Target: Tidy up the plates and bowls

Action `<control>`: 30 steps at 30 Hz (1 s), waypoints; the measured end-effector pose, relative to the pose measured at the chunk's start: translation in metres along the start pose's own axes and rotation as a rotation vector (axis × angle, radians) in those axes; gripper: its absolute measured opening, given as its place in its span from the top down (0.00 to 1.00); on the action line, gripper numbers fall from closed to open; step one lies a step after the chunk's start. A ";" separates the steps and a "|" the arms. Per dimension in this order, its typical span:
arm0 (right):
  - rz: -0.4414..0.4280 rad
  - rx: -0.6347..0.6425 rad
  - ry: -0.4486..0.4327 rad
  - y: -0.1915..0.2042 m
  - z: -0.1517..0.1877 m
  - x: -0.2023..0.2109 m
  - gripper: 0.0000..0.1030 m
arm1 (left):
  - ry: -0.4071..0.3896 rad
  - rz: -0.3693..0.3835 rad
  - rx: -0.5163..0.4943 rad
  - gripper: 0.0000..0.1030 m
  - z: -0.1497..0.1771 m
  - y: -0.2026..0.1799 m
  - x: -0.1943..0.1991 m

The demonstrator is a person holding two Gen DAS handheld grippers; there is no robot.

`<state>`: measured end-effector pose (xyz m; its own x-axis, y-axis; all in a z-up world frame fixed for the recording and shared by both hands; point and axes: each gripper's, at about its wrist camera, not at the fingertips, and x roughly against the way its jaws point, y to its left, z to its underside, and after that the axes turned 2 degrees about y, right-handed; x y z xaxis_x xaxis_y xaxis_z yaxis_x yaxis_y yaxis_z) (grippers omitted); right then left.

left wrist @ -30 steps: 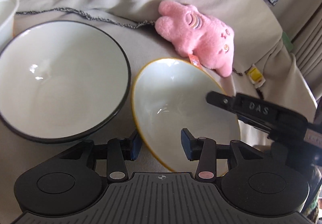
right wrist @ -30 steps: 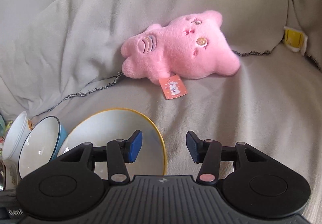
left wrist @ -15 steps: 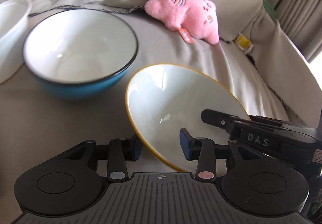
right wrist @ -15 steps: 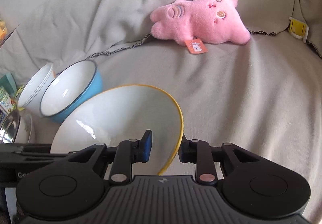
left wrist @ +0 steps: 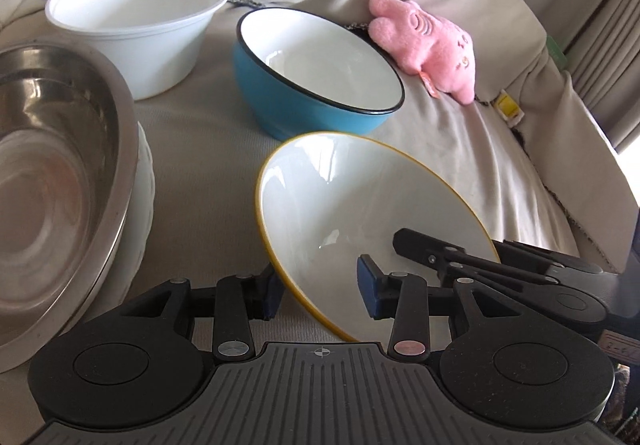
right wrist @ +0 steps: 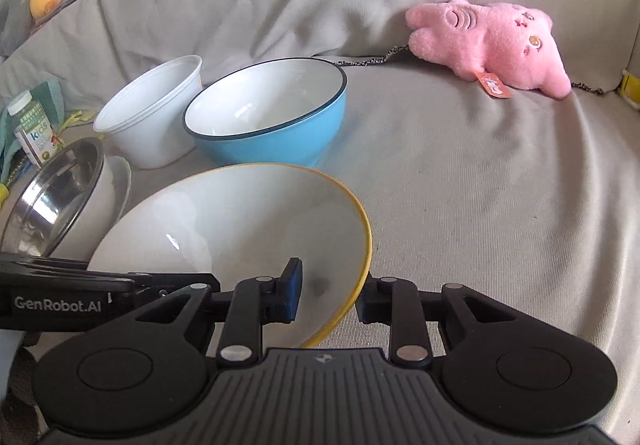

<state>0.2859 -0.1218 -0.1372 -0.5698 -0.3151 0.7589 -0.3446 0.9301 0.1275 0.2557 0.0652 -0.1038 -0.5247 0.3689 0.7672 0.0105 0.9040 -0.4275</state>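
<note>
Both my hands have carried the yellow-rimmed bowl (left wrist: 372,221) away from the pink plush toy (left wrist: 432,45), which now sits small in the upper right of the left view, and a steel bowl (left wrist: 52,181) nested in a white bowl (left wrist: 142,201) has come into the left edge. My right gripper (right wrist: 328,295) is clamped on the bowl's rim at lower centre of its view, one pad inside the bowl and one outside. My left gripper (left wrist: 320,287) straddles the opposite rim with its jaws fairly wide; its right pad stands clear of the bowl, and I cannot tell whether the left pad touches the outside. I judge I am mid-carry, taking this bowl toward a stack. Just above it stand the blue bowl (right wrist: 268,113) and the white plastic tub (right wrist: 154,113), side by side. Next I would need to pick the nest it fits, level it over that rim, lower it, and only then let my right jaws go.
</note>
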 end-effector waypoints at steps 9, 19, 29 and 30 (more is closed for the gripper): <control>-0.071 -0.054 0.079 -0.001 0.017 0.005 0.74 | -0.034 -0.027 -0.014 0.59 0.001 0.001 0.022; -0.103 -0.060 0.113 0.008 0.022 0.005 0.72 | -0.064 -0.055 -0.044 0.59 0.000 -0.002 0.026; -0.070 -0.032 0.022 -0.002 0.009 0.031 0.63 | -0.063 -0.068 -0.055 0.59 0.003 -0.002 0.056; -0.068 -0.031 0.004 -0.004 0.006 0.035 0.60 | -0.079 -0.063 -0.054 0.59 0.003 -0.002 0.064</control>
<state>0.2629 -0.1376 -0.1151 -0.5428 -0.3772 0.7504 -0.3593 0.9119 0.1985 0.2194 0.0863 -0.0548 -0.5913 0.2945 0.7507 0.0197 0.9359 -0.3516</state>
